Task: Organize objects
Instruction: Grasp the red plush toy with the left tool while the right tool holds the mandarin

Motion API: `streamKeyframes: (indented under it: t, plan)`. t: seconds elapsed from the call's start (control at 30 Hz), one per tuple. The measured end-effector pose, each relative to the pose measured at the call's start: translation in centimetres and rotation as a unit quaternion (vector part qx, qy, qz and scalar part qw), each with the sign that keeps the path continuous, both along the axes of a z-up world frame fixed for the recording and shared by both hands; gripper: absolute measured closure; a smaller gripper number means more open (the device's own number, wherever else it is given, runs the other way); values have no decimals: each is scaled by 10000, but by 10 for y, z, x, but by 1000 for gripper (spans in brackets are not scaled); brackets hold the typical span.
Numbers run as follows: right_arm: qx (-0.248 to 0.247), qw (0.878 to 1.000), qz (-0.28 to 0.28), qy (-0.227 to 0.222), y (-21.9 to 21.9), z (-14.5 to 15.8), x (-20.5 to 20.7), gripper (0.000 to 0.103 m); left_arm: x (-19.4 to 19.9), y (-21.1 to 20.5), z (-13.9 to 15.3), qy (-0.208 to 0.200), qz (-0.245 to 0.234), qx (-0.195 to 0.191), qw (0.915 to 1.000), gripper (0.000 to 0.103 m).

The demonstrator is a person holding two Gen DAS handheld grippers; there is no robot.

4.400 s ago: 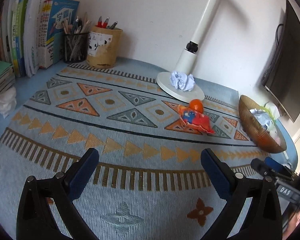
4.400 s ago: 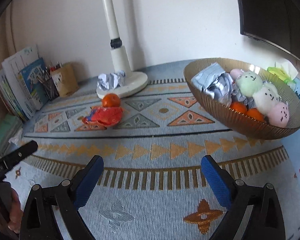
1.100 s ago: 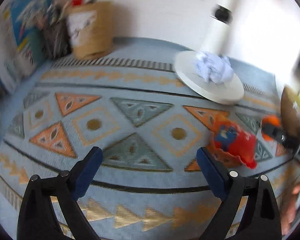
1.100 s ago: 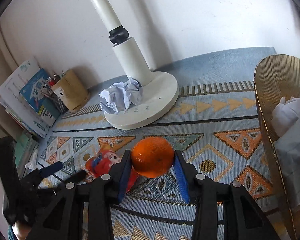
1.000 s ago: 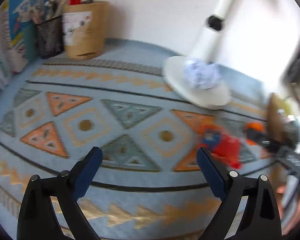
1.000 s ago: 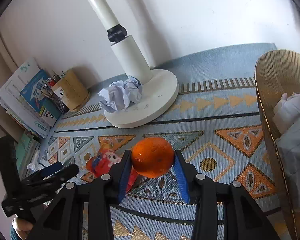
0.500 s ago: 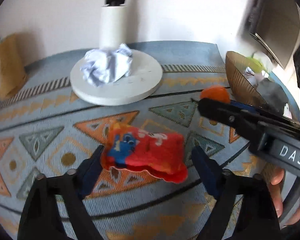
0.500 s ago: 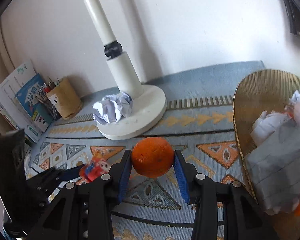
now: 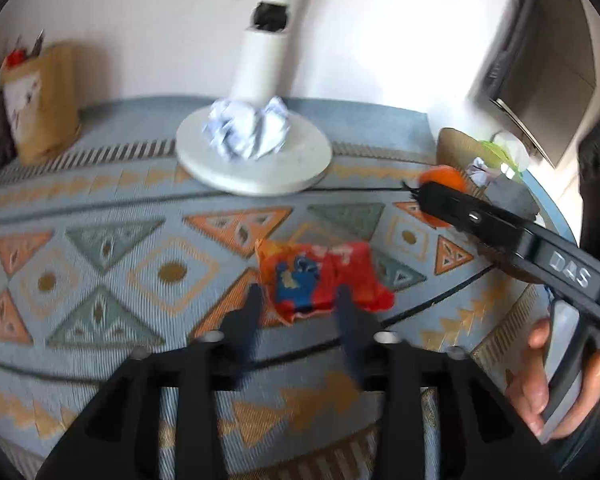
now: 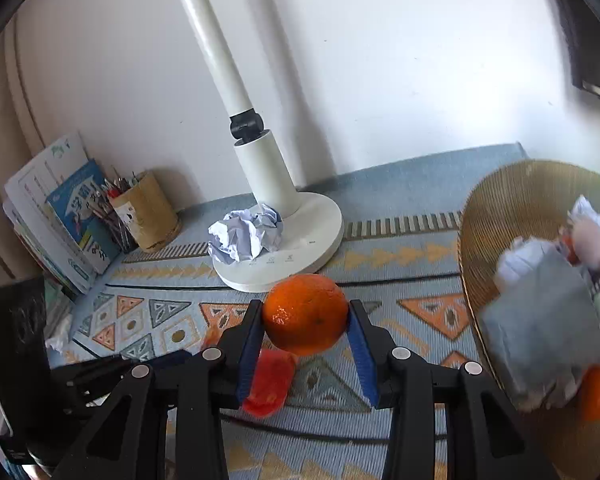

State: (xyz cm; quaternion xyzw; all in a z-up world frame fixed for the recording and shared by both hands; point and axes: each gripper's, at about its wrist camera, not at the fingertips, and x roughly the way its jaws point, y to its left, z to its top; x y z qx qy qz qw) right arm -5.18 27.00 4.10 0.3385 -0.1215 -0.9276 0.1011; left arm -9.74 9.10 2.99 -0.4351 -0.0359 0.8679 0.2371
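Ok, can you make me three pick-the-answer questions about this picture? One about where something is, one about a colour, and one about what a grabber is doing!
1. Where is the crumpled paper ball?
A. in the basket
B. on the lamp base
C. in the pencil cup

2. What colour are the pads on the right gripper?
A. blue
B. yellow
C. white

3. What is the right gripper doing?
A. hanging open with nothing in it
B. squeezing a book
C. holding an orange

Answers:
1 B, the paper sits on the round white lamp base, against the pole.
2 A, both pads show blue beside the fruit.
3 C, the jaws press on both sides of the orange, lifted above the mat.
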Motion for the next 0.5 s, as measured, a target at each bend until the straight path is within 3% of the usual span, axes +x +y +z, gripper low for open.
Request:
streamKeyframes:
  t: [0.03,0.07,0.13,0.23,0.27,0.3,0.37,0.5]
  plan:
    - [50,10000,-7,-3,-2,-3,3,62,-1,2,-2,-50,38,-11,10000,25]
    - [214,9998,-34,2,-6,-4,4,62,-1,7,-3,2,82,-59,9999,3]
    - [507,9987,-65,-3,-12,-6,3,62,3,17,-3,238,121,-258,9993,1]
    - [376,9993,-10,-65,-8,-10,1,63,4,45,-3,429,-130,-700,9965,1]
    - [298,9995,-11,-106,-6,-11,0,63,3,56,-6,516,-126,-1004,9935,4]
    - [233,9996,-56,-144,-1,-12,-1,63,2,67,-9,548,-248,-1249,9903,28]
    - [134,9997,-131,-173,6,-14,-3,63,-1,76,-11,579,-232,-1496,9868,30]
    - [80,9997,-132,-196,9,-13,-3,62,-1,69,-7,652,-169,-1336,9887,45]
